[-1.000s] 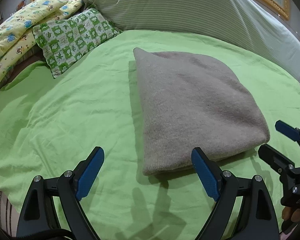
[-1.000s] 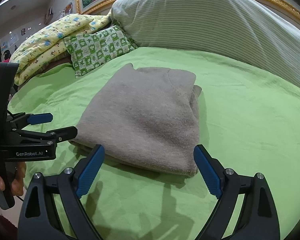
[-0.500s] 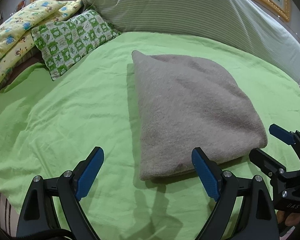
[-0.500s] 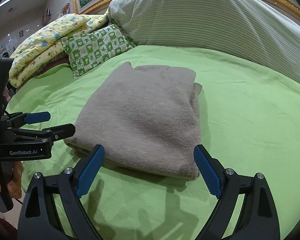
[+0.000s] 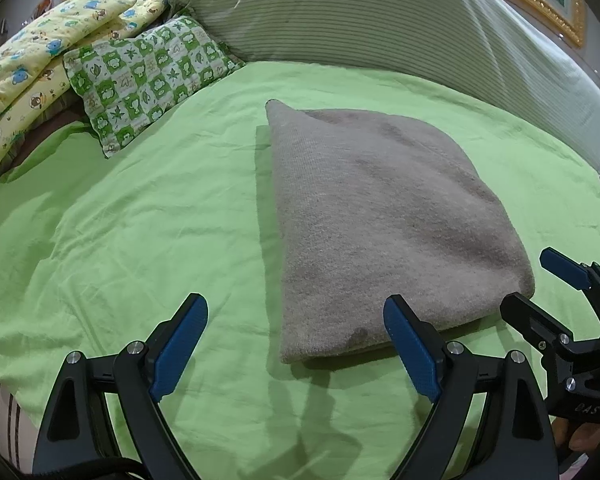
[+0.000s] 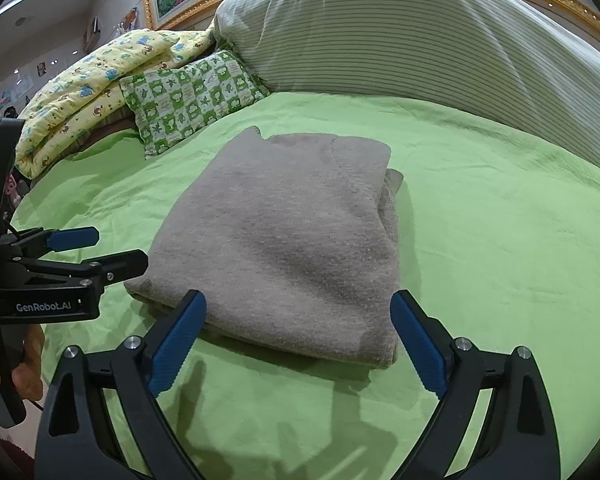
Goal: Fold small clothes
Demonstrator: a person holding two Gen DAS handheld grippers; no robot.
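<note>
A folded grey-brown knit garment point(image 5: 384, 224) lies flat on the green bed sheet point(image 5: 140, 232); it also shows in the right wrist view point(image 6: 288, 240). My left gripper point(image 5: 296, 340) is open and empty, just short of the garment's near left corner. My right gripper point(image 6: 298, 332) is open and empty, just short of the garment's near edge. The right gripper also shows at the right of the left wrist view point(image 5: 540, 292), and the left gripper at the left of the right wrist view point(image 6: 104, 248).
A green checked pillow point(image 5: 144, 76) and a yellow printed quilt point(image 5: 32, 60) lie at the back left. A large striped pillow point(image 5: 380, 16) lies along the back against a gold-framed headboard. The green sheet point(image 6: 500, 240) spreads around the garment.
Both grippers have drawn a little closer to the garment's near edge. Both stay open and empty. The garment has not moved.
</note>
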